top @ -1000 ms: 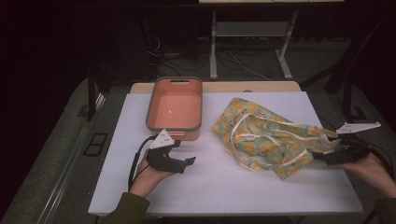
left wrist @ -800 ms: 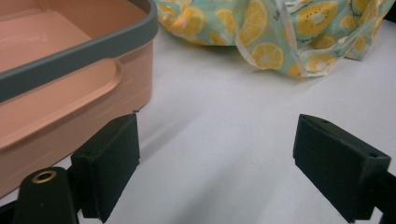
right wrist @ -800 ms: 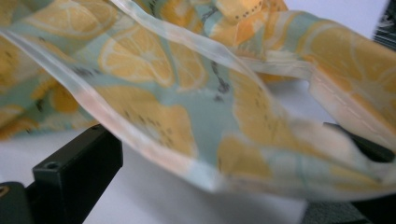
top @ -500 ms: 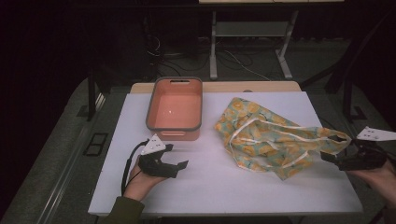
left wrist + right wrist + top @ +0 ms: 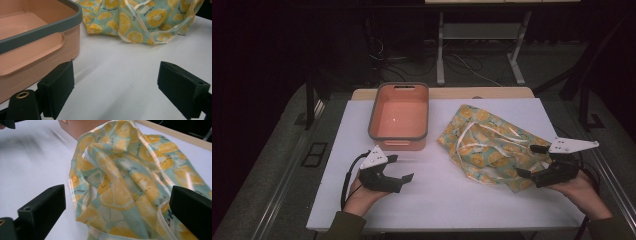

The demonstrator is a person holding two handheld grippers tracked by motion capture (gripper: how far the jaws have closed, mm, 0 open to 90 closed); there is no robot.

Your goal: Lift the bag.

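Left claw (image 5: 399, 168): jaws wide apart, nothing between them, resting low on the white surface (image 5: 462, 200) just in front of the tub's (image 5: 398, 119) near wall. The left gripper view puts the tub's handle recess just beside your left jaw and bare surface ahead.

Tub: salmon with a grey rim, looks empty, upright. Take it as the landmark.

Bag (image 5: 494, 145): lemon-print cloth, right of the tub, close to it though whether the two touch cannot be told. Crumpled, cream handles (image 5: 512, 135) looped loosely on top.

Right claw (image 5: 526, 161): at the bag's end farthest from the tub, jaws apart, one by the bag's edge, the other over the fabric. The right gripper view shows folds lying between the jaws, not pinched.

Step in hand, as judged: take hold of the bag. Close on a hem or a handle rather than a loose mid-fold, which will likely slip or bunch. Bring your left claw across to the bag's tub-side edge so the cloth can be held at two points.

In the way: the tub's right wall crowds that edge, and the loose handles may snag a jaw.
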